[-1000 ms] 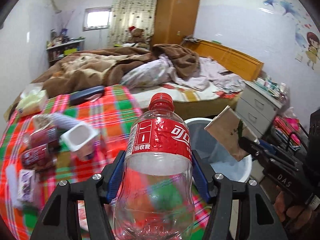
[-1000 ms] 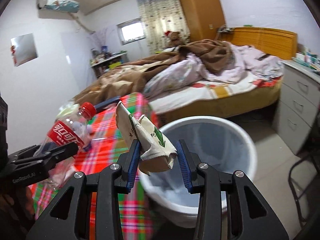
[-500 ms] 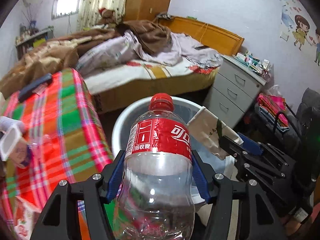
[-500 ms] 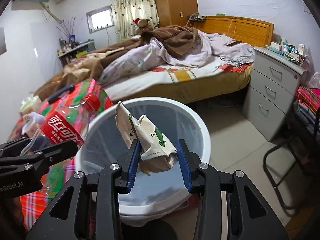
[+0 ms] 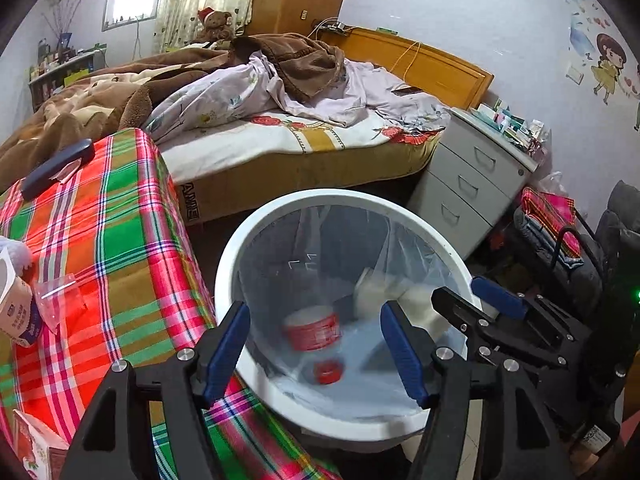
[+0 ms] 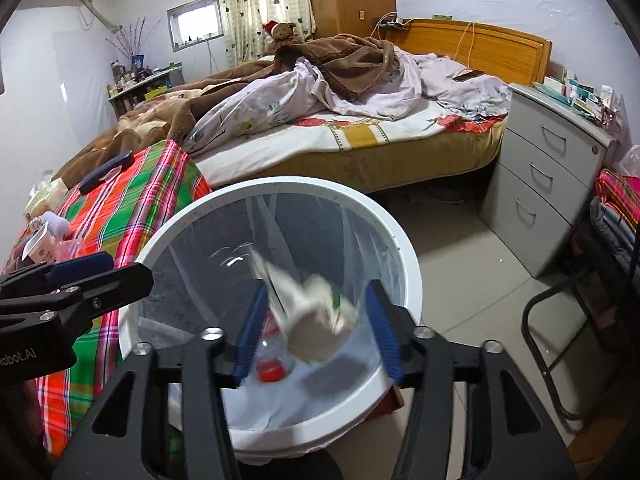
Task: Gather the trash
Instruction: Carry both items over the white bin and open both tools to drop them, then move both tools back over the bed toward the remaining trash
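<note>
Both grippers hang over a white trash bin (image 5: 348, 197) (image 6: 280, 185) lined with a clear bag. My left gripper (image 5: 316, 354) is open, its jaws opening, with nothing pressed between the blue pads. The clear cola bottle (image 5: 312, 330) with red label and cap drops blurred inside the bin below it. My right gripper (image 6: 316, 330) is open too, jaws opening. The crumpled beige paper carton (image 6: 316, 320) falls blurred between its pads, free of both. The bottle's red cap (image 6: 270, 372) shows low in the bin. Each gripper appears in the other's view, the right gripper (image 5: 492, 304) and the left gripper (image 6: 80, 276).
A plaid-covered table (image 5: 100, 240) touches the bin's left side and carries a yogurt cup (image 5: 16, 312), a clear plastic cup (image 5: 56, 292) and a dark flat case (image 5: 56, 164). A bed lies beyond, a grey drawer unit (image 5: 472, 184) and a black chair frame (image 6: 580, 340) at right.
Both grippers moved over the bin and their jaws spread. The bottle left the left gripper and the carton left the right gripper; both now drop into the bin.
</note>
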Available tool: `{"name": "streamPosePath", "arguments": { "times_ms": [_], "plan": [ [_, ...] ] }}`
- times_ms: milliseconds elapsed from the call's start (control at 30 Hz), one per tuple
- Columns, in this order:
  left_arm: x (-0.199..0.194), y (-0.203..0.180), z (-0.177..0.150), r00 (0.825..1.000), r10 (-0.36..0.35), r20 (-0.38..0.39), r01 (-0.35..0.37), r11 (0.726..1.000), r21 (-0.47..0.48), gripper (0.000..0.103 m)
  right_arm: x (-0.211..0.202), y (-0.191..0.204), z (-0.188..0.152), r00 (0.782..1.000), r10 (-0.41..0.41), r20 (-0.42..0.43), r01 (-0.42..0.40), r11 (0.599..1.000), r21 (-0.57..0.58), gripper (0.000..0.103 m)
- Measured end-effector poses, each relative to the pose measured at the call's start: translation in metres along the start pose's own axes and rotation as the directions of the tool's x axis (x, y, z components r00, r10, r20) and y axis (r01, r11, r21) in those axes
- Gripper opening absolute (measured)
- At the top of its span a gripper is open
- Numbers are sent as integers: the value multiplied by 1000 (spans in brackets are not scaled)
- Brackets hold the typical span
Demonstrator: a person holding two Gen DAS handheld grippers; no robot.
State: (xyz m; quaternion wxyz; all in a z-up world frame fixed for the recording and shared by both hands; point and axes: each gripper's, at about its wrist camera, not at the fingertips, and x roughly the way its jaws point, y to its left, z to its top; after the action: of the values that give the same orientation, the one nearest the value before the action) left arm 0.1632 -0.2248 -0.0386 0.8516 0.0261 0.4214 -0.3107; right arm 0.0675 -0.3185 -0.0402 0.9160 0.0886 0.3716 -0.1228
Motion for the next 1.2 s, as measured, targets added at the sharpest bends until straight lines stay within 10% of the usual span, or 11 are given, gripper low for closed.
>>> {"name": "streamPosePath", "arguments": {
  "times_ms": [800, 1200],
  "plan": [
    [-111, 50, -44, 979, 151, 139, -138, 985, -102, 68, -47, 61, 0, 986, 122, 111, -116, 991, -58, 58],
    [-176, 121, -88, 932, 312, 185, -262, 932, -250, 69, -53, 122, -12, 962, 258, 84, -245, 960, -138, 58]
  ]
}}
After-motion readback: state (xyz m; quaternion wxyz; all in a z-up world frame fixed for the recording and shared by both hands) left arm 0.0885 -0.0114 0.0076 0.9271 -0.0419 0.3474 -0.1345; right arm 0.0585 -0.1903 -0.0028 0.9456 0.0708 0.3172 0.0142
